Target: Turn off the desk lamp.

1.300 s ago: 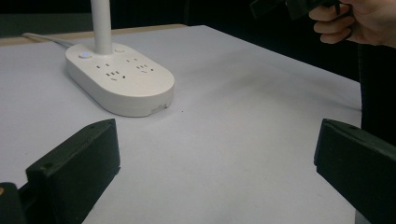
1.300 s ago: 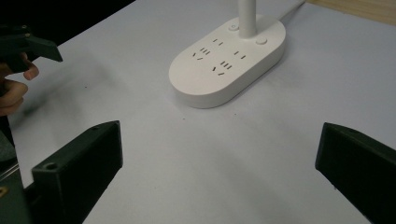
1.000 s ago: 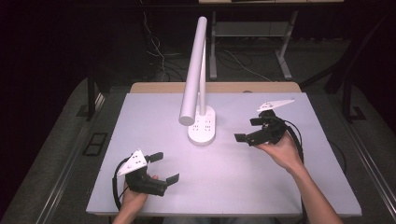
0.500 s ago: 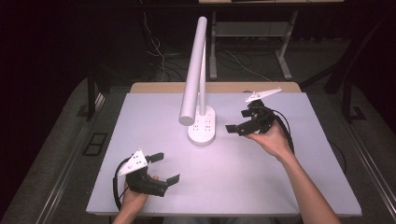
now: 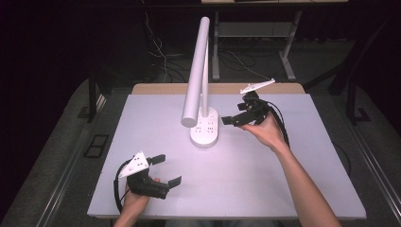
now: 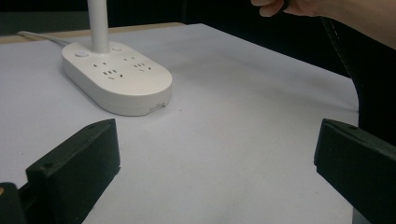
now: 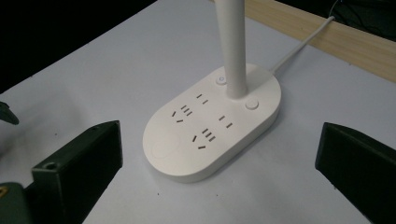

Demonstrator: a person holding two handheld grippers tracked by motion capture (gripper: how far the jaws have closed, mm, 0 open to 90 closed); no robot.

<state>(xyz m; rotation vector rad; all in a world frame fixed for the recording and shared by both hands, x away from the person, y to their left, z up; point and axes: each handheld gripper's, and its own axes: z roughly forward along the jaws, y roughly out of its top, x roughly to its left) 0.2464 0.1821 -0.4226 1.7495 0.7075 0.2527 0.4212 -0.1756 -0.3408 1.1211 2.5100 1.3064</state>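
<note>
White lamp (image 5: 203,124) on a pale, possibly lilac-tinted worktop (image 5: 283,189) with a wood-toned far edge; black gripper fingers (image 7: 79,168).

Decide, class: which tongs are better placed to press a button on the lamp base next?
Right. The right tongs hang open beside the lamp base; the left tongs sit near the table's front edge.
</note>
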